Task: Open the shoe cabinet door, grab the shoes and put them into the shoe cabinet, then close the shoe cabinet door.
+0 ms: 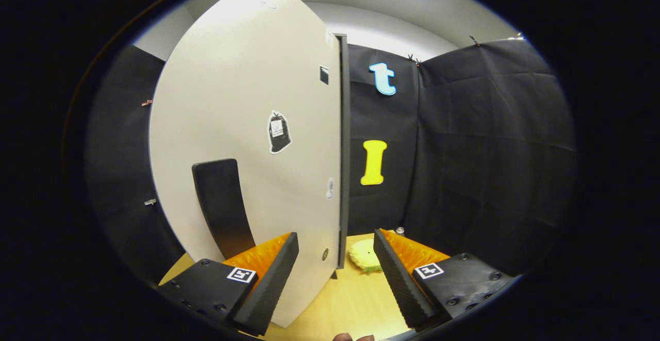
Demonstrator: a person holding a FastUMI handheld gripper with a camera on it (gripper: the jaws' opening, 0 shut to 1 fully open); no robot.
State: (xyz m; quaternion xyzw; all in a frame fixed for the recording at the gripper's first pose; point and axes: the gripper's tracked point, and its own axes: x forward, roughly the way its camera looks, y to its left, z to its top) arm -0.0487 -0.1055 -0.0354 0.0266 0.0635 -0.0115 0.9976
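Observation:
The white shoe cabinet door (247, 98) stands swung out, and I see it nearly edge-on. Its dark edge (344, 150) runs down between my fingers. A black vertical handle (221, 207) sits low on the door face, just beyond my left finger (273, 279). My gripper (335, 238) is open, its fingers spread either side of the door's lower edge without pressing on it. A pale yellow fluffy shoe (364, 256) lies on the wooden surface (350, 305) just ahead, between the door edge and my right finger (399, 279). The door hides the cabinet's inside.
Black cloth walls (490, 150) close the booth to the right and behind the door. A sticker (279, 132) is on the door face. A small silvery object (399, 230) sits at the foot of the far wall. Part of a hand (353, 337) shows below my fingers.

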